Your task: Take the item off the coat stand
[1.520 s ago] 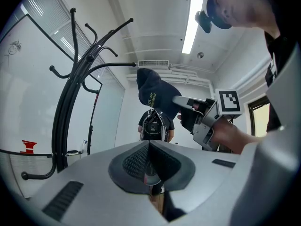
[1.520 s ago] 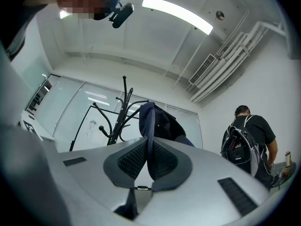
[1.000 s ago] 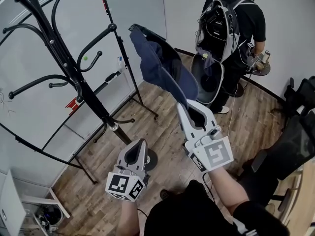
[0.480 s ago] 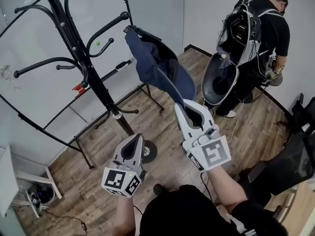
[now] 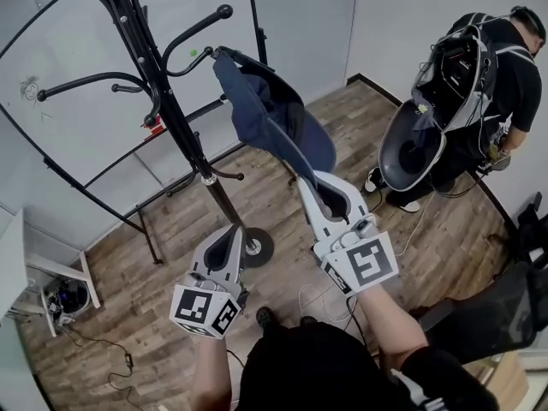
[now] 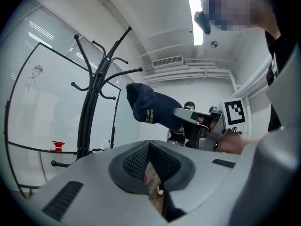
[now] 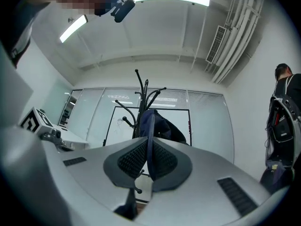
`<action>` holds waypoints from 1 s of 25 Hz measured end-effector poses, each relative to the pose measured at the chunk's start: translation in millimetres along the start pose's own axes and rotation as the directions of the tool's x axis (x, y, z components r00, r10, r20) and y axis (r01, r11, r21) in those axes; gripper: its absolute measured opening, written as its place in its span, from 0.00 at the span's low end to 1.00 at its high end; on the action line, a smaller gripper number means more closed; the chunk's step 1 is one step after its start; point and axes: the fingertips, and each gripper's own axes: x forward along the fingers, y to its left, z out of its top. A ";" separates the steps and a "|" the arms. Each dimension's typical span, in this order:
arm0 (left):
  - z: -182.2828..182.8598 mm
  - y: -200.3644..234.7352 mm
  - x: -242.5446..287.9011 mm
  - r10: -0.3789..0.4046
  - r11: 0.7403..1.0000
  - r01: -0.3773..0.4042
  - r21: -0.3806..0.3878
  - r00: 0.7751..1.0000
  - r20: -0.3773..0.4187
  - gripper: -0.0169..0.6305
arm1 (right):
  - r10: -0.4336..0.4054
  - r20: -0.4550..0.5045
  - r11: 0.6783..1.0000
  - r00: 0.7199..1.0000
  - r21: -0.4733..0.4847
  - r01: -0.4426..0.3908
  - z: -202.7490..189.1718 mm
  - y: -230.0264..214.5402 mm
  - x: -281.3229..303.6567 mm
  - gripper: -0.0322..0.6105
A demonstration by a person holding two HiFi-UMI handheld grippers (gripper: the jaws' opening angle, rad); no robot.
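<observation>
My right gripper [image 5: 318, 185] is closed on the brim of the dark blue cap [image 5: 265, 110] and holds it up in the air, just beside the stand [image 5: 187, 144]. Whether the cap touches a hook, I cannot tell. My left gripper [image 5: 231, 231] is closed and holds nothing.

coat stand [image 5: 199, 165] top cut off, cap [image 6: 150, 108] print unreadable

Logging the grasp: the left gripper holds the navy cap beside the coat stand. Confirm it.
Wrong gripper. The right gripper is shut on the navy cap beside the coat stand, as the right gripper view shows; the left gripper is shut, empty.
</observation>
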 end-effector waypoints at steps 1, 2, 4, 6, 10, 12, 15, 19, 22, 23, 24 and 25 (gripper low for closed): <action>-0.1 -1.4 -2.5 0.015 1.000 -0.015 0.000 1.000 0.001 0.05 | 0.015 -0.003 1.000 1.000 0.006 -0.015 -1.8 1.4 -1.1 0.12; -0.4 -2.7 -5.4 0.029 1.000 -0.029 0.000 1.000 0.001 0.05 | 0.030 -0.006 0.999 1.000 0.012 -0.030 -3.4 3.2 -2.3 0.12; -1.1 -5.6 -11.1 0.056 0.998 -0.056 0.000 0.998 0.001 0.05 | 0.059 -0.011 0.998 0.998 0.024 -0.059 -6.3 7.0 -5.4 0.12; -2.4 -8.7 -15.9 0.078 0.997 -0.078 0.001 0.997 0.000 0.05 | 0.086 -0.015 0.996 0.996 0.035 -0.085 -8.8 10.8 -9.0 0.12; -9.5 -13.0 -23.5 0.116 0.993 -0.116 -0.001 0.993 -0.010 0.05 | 0.138 -0.022 0.989 0.990 0.059 -0.136 -16.0 17.9 -15.6 0.12; -11.3 -14.8 -27.8 0.133 0.991 -0.133 -0.004 0.991 -0.009 0.05 | 0.164 -0.028 0.984 0.986 0.075 -0.161 -20.3 21.1 -18.6 0.12; -13.9 -17.7 -34.6 0.153 0.988 -0.153 -0.005 0.988 -0.008 0.05 | 0.197 -0.038 0.977 0.980 0.088 -0.193 -25.8 26.4 -24.1 0.12; -20.5 -23.5 -46.9 0.178 0.984 -0.178 -0.014 0.984 -0.016 0.05 | 0.240 -0.045 0.966 0.970 0.110 -0.234 -30.4 35.8 -34.4 0.12; -24.5 -28.6 -53.3 0.193 0.981 -0.193 -0.018 0.981 -0.022 0.05 | 0.262 -0.050 0.959 0.964 0.122 -0.254 -32.5 41.1 -42.4 0.12; -25.4 -29.5 -55.2 0.198 0.980 -0.198 -0.021 0.980 -0.024 0.05 | 0.269 -0.054 0.957 0.961 0.128 -0.261 -34.4 43.4 -44.1 0.12; -26.0 -28.1 -56.2 0.202 0.979 -0.203 -0.024 0.979 -0.026 0.05 | 0.278 -0.061 0.954 0.959 0.136 -0.268 -37.4 46.0 -43.4 0.12; -26.1 -22.8 -55.4 0.206 0.978 -0.206 -0.026 0.978 -0.029 0.05 | 0.285 -0.067 0.951 0.956 0.144 -0.274 -41.6 48.4 -38.5 0.12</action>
